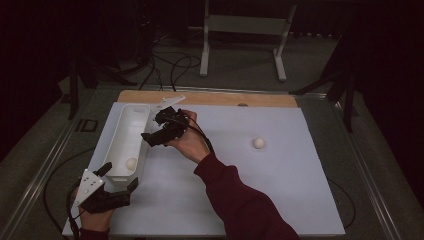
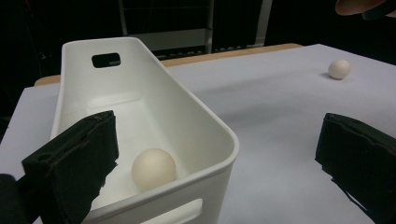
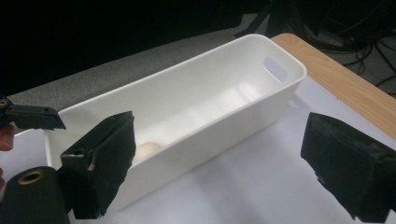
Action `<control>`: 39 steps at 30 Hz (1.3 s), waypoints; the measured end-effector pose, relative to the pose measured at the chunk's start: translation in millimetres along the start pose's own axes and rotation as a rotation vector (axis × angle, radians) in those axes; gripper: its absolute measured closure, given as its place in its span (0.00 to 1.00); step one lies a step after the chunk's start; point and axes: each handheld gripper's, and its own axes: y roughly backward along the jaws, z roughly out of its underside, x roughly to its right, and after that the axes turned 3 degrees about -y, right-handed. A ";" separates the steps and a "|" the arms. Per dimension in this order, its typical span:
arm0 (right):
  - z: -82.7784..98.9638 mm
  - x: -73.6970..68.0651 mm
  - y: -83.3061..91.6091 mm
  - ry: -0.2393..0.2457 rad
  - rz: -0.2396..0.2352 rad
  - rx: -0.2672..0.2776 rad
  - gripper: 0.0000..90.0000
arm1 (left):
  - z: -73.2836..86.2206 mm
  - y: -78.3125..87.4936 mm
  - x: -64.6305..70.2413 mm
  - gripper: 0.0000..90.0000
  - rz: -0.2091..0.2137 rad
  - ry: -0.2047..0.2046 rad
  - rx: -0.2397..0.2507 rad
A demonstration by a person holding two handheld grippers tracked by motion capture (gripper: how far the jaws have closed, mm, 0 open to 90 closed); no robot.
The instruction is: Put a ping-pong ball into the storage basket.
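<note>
Right hand-held gripper [image 1: 159, 131] hovers open beside the bin [image 1: 125, 131]; left hand-held gripper [image 1: 119, 176] open at its near end.

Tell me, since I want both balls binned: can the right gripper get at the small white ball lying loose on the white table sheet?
Probably yes. The right gripper is open beside the long white plastic bin, and bare sheet lies between it and the loose white ball.

We see our right gripper [image 3: 219, 163] with its black padded jaws spread wide — nothing between them. Beyond lies a long white plastic bin [image 3: 224, 126] on the white table sheet [image 3: 243, 186] — a pale round ball [image 3: 147, 150] inside it.
</note>
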 end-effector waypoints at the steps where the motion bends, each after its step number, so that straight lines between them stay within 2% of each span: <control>1: 0.6 2.1 2.0 -0.008 0.006 0.000 0.11 | 0.0 -0.3 -0.1 0.00 0.000 -0.001 -0.001; 15: 9.6 17.8 16.4 -0.036 0.046 0.004 0.11 | 0.0 -0.1 0.1 0.00 -0.003 -0.003 -0.001; 39: 32.6 42.8 29.5 -0.087 0.099 -0.009 0.11 | 0.2 -0.2 0.9 0.00 -0.004 -0.001 -0.001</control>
